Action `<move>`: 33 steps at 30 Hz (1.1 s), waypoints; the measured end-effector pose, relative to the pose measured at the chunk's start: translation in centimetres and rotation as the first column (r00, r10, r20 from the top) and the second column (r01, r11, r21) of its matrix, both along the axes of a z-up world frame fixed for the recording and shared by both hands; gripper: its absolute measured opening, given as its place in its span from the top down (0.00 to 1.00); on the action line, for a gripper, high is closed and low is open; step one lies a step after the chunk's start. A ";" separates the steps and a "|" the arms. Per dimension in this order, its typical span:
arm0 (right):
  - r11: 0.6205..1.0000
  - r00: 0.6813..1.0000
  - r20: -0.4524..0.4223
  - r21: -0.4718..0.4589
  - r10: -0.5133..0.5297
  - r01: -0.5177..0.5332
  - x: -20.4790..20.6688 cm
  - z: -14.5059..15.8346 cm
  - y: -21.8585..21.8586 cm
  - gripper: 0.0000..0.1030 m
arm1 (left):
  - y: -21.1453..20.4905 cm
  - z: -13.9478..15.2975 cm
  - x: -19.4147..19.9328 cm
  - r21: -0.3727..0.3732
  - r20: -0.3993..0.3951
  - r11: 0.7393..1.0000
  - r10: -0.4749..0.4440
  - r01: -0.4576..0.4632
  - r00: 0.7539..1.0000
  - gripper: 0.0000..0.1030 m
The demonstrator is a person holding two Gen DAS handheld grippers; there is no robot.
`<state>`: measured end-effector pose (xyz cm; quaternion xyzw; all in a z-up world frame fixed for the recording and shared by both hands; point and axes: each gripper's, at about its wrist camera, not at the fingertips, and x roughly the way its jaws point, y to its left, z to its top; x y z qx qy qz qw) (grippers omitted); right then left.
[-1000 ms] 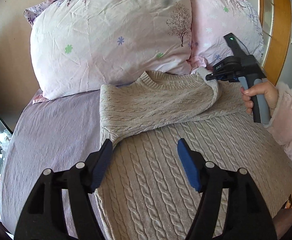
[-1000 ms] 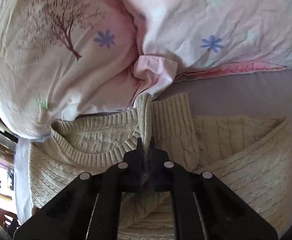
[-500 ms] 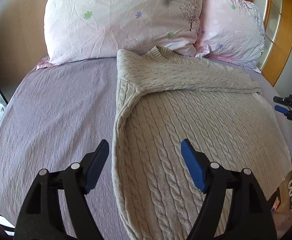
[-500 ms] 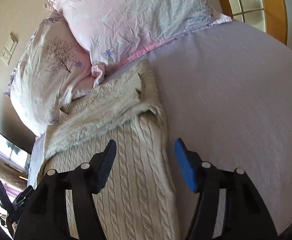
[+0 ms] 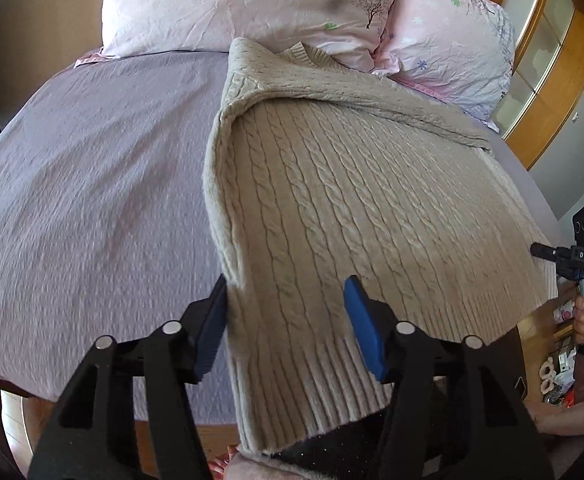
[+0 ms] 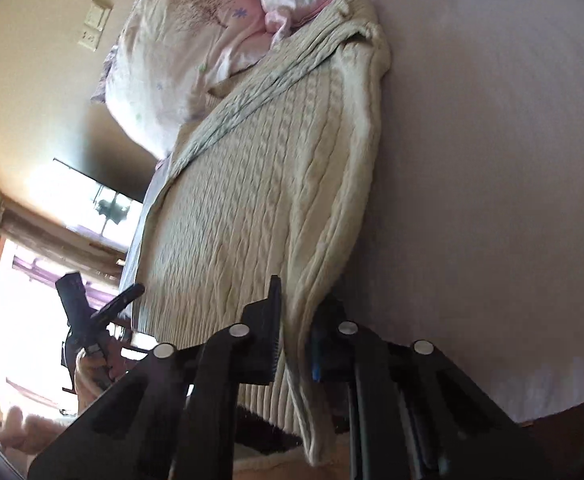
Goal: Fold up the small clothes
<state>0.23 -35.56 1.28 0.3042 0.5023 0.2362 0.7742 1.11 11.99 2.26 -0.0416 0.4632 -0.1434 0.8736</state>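
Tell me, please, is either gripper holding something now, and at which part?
The left gripper is open around the sweater hem corner, holding nothing yet. The right gripper brackets the sweater's side edge near the hem; whether it has clamped cannot be told.

Overall light: bright daylight in both views, colours soft and warm.
Source: a blown-out window (image 6: 32, 280) at the left of the right wrist view, pure white with no detail.
Glare: the bedsheet (image 6: 491, 140) washes out to pale grey-white on the right of that view.
Shadows: soft shade under the folded sleeve on the sweater (image 5: 351, 200); the black gripper frames read as near silhouettes.
Blur: the right wrist view is smeared, cable knit streaked; the left wrist view is sharper, slightly soft on the near sheet.
Distortion: strong fisheye bend, dark round vignette at every corner.
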 end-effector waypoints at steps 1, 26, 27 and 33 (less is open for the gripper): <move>1.000 1.000 0.011 -0.005 0.025 -0.025 -0.4 0.2 0.4 0.91 | 0.1 0.0 -0.3 0.006 -0.006 1.000 0.008 -0.008 1.000 0.61; 0.774 0.794 0.075 0.293 -0.604 0.561 24.0 1.5 -6.0 0.40 | 1.8 4.2 31.7 -0.231 -0.021 0.943 0.239 -0.238 0.971 0.81; 0.800 0.806 0.127 0.282 -0.579 0.530 23.9 2.2 -5.4 0.40 | 1.8 4.8 31.4 -0.251 0.001 0.944 0.224 -0.217 0.975 0.77; 0.894 0.877 0.278 -0.110 -0.392 0.434 24.7 5.4 -0.8 0.41 | 4.8 7.9 27.5 -0.169 0.235 0.925 0.374 -0.342 0.897 0.31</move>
